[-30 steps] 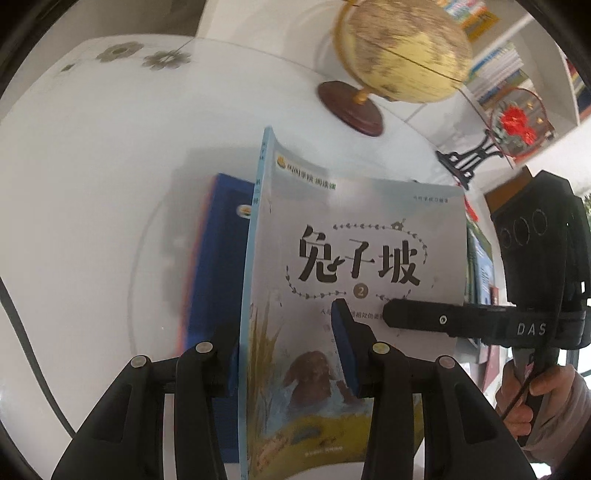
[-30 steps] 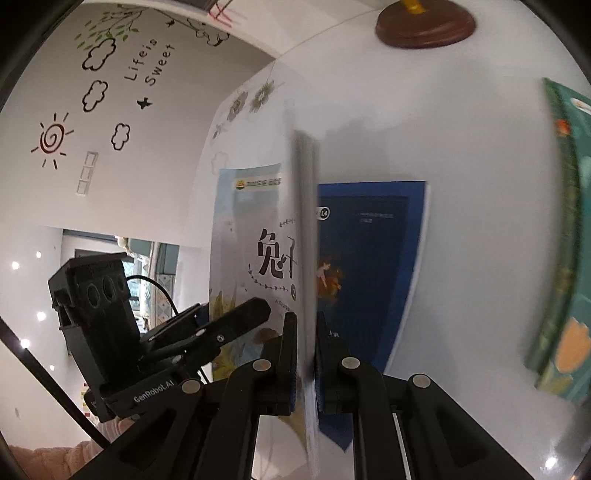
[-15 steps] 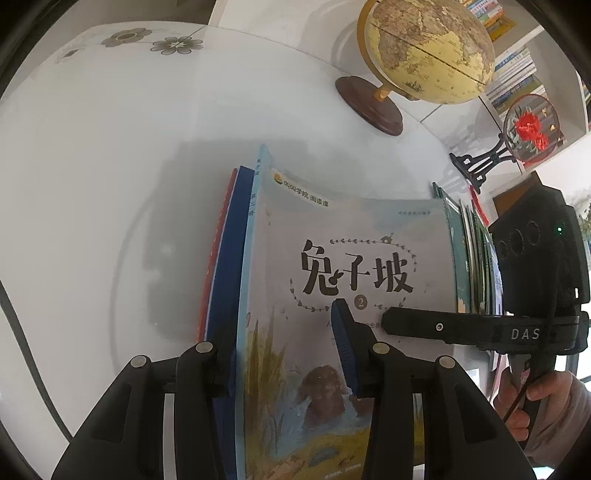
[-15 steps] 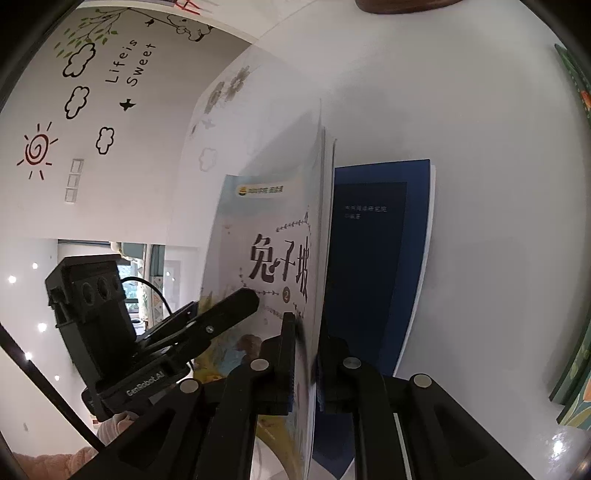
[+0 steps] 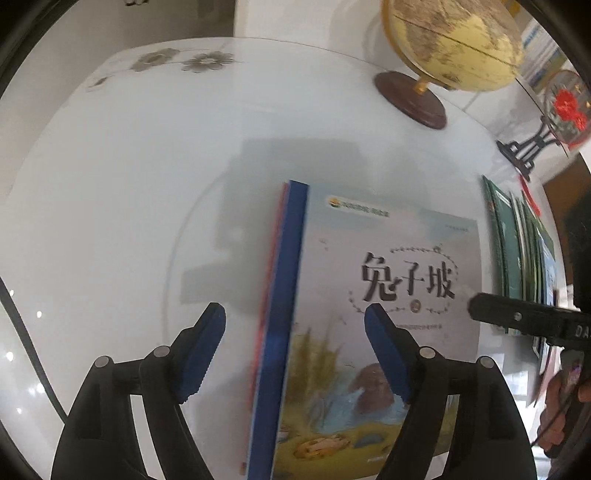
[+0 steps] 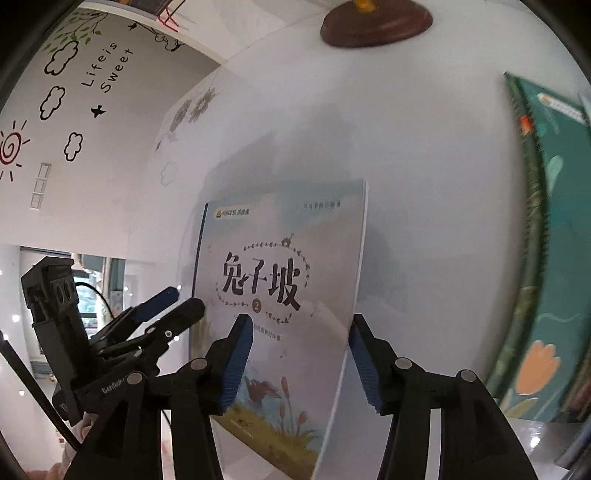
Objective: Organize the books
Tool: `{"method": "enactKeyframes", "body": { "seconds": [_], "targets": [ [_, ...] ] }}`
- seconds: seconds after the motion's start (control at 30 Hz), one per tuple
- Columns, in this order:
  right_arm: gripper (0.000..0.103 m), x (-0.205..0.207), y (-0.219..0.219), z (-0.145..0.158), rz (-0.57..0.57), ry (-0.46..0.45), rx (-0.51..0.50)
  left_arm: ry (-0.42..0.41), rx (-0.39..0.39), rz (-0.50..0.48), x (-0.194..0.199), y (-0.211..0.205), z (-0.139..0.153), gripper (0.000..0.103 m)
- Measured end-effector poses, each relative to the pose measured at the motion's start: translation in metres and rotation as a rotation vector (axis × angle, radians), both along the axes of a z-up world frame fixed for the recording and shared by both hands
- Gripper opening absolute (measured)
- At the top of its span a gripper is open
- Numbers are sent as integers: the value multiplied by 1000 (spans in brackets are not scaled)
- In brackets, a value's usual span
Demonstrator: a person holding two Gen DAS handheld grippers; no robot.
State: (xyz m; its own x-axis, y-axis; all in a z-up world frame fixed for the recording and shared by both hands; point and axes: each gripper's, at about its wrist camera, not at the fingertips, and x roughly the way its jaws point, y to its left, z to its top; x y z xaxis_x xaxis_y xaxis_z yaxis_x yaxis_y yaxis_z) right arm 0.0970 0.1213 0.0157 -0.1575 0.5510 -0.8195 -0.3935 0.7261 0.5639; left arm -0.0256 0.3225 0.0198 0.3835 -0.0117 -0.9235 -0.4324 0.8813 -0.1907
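A pale book with a black Chinese title [image 5: 388, 280] [image 6: 280, 258] lies on top of a blue book [image 5: 286, 295], with a red one under that. My left gripper [image 5: 293, 354] hangs over the stack's left edge. Its jaws are opening, and the spines show between the pads without touching them. My right gripper [image 6: 300, 362] is over the pale book's right edge. Its jaws are opening too, with both pads off the cover. One right finger [image 5: 517, 317] reaches in from the right in the left wrist view. The left gripper [image 6: 186, 301] shows at the left of the right wrist view.
The white table [image 5: 110, 221] bears a globe [image 5: 450, 44] on a brown base [image 6: 376, 22] at the back. A red-flower ornament on a black stand [image 5: 565, 107] sits at the back right. Several green books [image 5: 509, 251] [image 6: 554, 240] lie to the right of the stack.
Both grippers held the pale book on edge over the blue book. Both have let go, their jaws have spread, and the book now rests flat on the stack.
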Motion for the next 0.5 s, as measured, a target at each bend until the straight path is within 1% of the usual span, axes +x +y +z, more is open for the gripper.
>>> {"method": "enactKeyframes", "body": {
  "seconds": [0.17,0.33,0.5],
  "targets": [
    [54,-3,-8,11,-7,-51,-7,-4,17,23,-4,4,10,76],
    [55,-1,-22,21,-46,-101,-24,-6,37,4,-3,-12,19,76],
    [55,1,-48,25,-93,-80,-8,-15,23,-4,2,-38,31,76]
  ]
}}
